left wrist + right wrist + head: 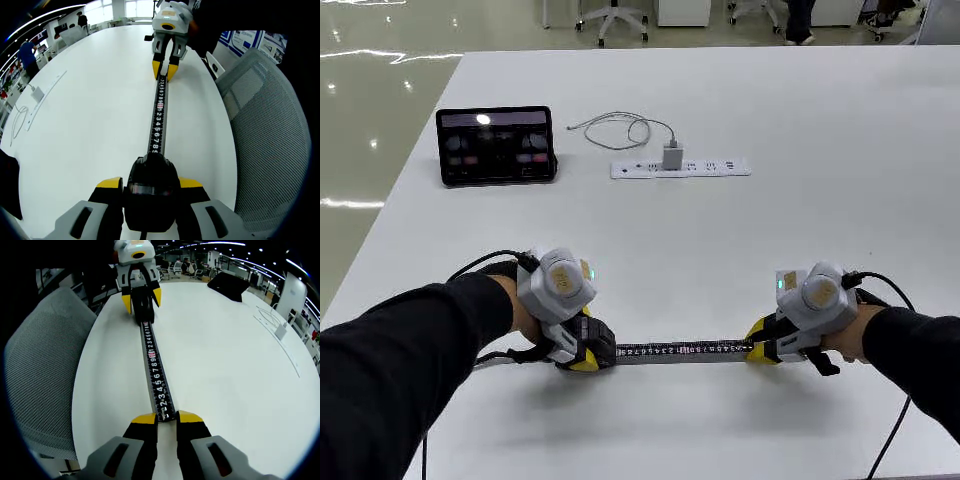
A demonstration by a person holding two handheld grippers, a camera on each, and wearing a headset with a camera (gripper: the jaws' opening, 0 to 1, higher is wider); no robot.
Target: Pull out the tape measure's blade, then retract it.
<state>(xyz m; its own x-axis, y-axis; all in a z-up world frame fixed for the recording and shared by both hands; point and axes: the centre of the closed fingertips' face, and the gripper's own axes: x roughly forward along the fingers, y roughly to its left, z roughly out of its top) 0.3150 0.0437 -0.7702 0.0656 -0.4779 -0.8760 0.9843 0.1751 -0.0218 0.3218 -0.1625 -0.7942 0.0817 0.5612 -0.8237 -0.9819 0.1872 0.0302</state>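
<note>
- Bench (740, 230): white top, carries all items listed.
- Case (151, 192): tape measure body, black with yellow, on the bench near its front edge; taken as the landmark for the entries below.
- Left hand-held gripper (584, 354): jaws closed narrowly on the case, one yellow-tipped jaw on each side of it; held by a hand in a black sleeve.
- Blade (154, 365): drawn out of the case, running straight and low along the bench to the case's right in the head view; black with white numerals facing up. Whether it touches the bench along its length cannot be told.
- Right hand-held gripper (166, 417): well to the right of the case, jaws nearly together, pinching the blade's free end between the yellow tips.
- Tablet (496, 145): well beyond the case and a little to its left, propped at a tilt, dark screen lit.
- Power strip (680, 168): white, flat, well beyond the case and to its right.
- Charger (672, 157): white block plugged into the power strip, far beyond the case.
- Cable (615, 128): loose loops running from the charger, farther from the case than the strip.
- Chair (270, 130): grey mesh back, just off the bench edge nearest the case.
</note>
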